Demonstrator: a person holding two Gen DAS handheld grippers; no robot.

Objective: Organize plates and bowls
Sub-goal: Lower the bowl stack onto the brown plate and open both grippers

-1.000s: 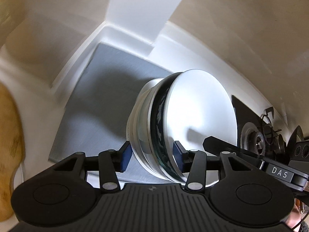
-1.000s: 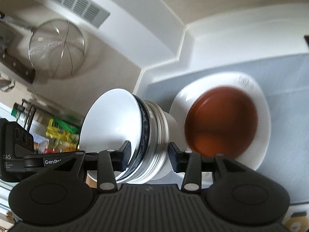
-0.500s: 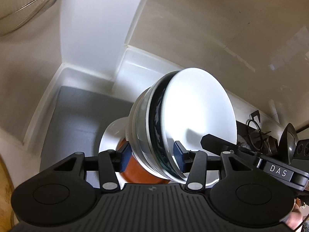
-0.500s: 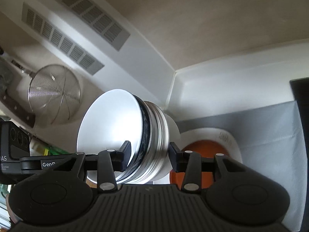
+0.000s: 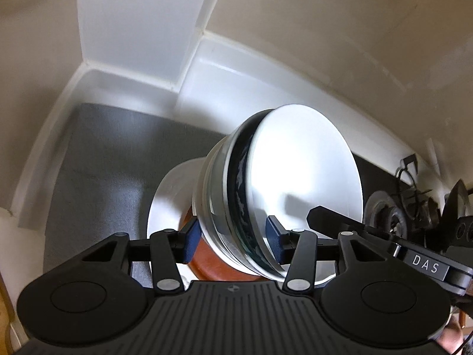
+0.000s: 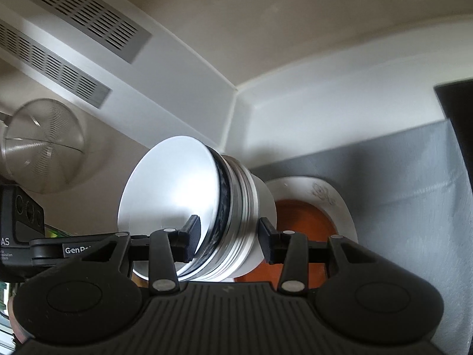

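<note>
Left wrist view: left gripper (image 5: 233,241) clamped across stack of bowls (image 5: 278,195), held on edge above orange-centred plate (image 5: 165,198) on grey mat (image 5: 103,162). Right wrist view: right gripper (image 6: 226,241) clamped on same stack, above plate.

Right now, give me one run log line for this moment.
phase: carrying | held: bowl stack, both grippers, left, right | below: plate on grey mat | stack tilted

Between both jaws: stack of bowls (image 5: 278,195). Just below: brown-centred plate (image 6: 322,207). Beyond: white corner wall (image 5: 133,29). Bare grey mat (image 5: 103,162) left of left jaws.
</note>
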